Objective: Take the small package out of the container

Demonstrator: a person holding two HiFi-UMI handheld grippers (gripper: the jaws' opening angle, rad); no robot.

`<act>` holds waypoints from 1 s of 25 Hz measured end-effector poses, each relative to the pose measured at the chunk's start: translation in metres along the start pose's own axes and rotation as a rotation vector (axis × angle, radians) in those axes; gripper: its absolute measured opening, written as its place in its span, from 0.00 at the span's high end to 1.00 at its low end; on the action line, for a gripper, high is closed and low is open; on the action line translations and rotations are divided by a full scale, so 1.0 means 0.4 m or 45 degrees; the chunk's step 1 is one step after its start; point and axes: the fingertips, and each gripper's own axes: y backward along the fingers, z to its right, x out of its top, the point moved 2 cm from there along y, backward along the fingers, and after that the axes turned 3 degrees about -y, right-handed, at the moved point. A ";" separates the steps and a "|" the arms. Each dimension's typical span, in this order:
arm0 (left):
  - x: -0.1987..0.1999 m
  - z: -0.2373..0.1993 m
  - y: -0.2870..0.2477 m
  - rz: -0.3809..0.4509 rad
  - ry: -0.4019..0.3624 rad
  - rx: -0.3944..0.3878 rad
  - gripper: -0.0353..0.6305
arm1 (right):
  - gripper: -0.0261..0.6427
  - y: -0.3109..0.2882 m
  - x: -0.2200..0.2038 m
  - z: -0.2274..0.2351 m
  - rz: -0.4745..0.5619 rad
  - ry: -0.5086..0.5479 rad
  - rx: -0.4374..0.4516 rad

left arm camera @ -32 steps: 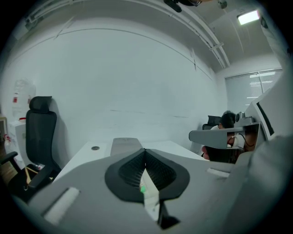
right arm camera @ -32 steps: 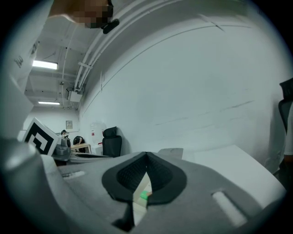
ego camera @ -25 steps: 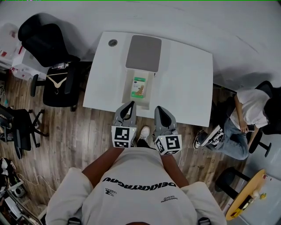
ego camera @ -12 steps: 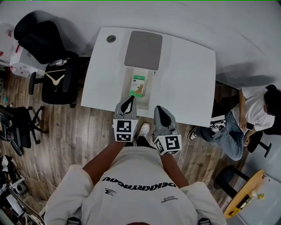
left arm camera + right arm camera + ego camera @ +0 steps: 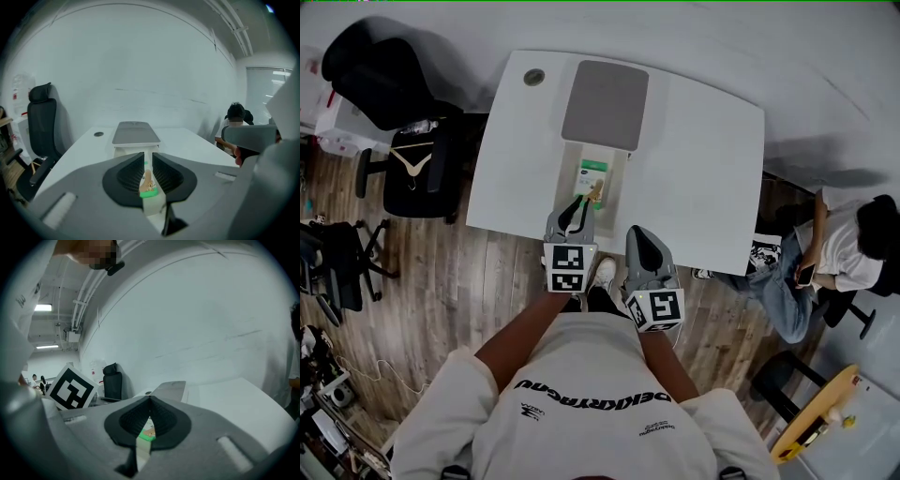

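Note:
A clear narrow container (image 5: 568, 173) stands on the white table (image 5: 703, 159), with its grey lid (image 5: 606, 103) slid over the far half. The small green-and-white package (image 5: 592, 174) lies flat in the uncovered near half. My left gripper (image 5: 580, 202) reaches over the container's near end. Its jaws have just been opening to a narrow slit with nothing between them. In the left gripper view the package (image 5: 149, 183) shows through the slit of that gripper (image 5: 148, 154). My right gripper (image 5: 635, 231) hangs shut at the table's near edge, beside the container.
A black office chair (image 5: 403, 122) with a hanger on its seat stands left of the table. A person (image 5: 834, 248) sits at the right. A round grommet (image 5: 533, 77) sits in the table's far left corner. A yellow stool (image 5: 811, 417) is at lower right.
My left gripper has moved forward and down, from the table's near edge to over the container's near end, and its jaws have parted slightly. The right gripper has sunk a little.

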 end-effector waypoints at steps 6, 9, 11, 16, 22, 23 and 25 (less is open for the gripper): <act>-0.020 0.001 -0.045 -0.065 0.021 0.016 0.83 | 0.96 -0.013 -0.008 0.014 -0.015 -0.004 0.000; -0.028 0.000 -0.065 -0.100 0.020 0.022 0.78 | 0.96 -0.017 -0.010 0.019 -0.019 -0.003 -0.002; -0.033 0.001 -0.078 -0.120 0.022 0.028 0.75 | 0.96 -0.017 -0.013 0.024 -0.022 -0.004 -0.006; -0.048 -0.003 -0.112 -0.170 0.050 0.042 0.65 | 0.96 -0.022 -0.021 0.030 -0.035 -0.012 -0.011; -0.075 0.004 -0.144 -0.256 0.039 0.052 0.60 | 0.96 -0.021 -0.028 0.044 -0.037 -0.029 -0.010; -0.078 0.003 -0.148 -0.269 0.037 0.055 0.59 | 0.96 -0.022 -0.028 0.045 -0.037 -0.032 -0.006; -0.085 0.001 -0.155 -0.292 0.046 0.061 0.57 | 0.96 -0.022 -0.030 0.045 -0.042 -0.029 -0.001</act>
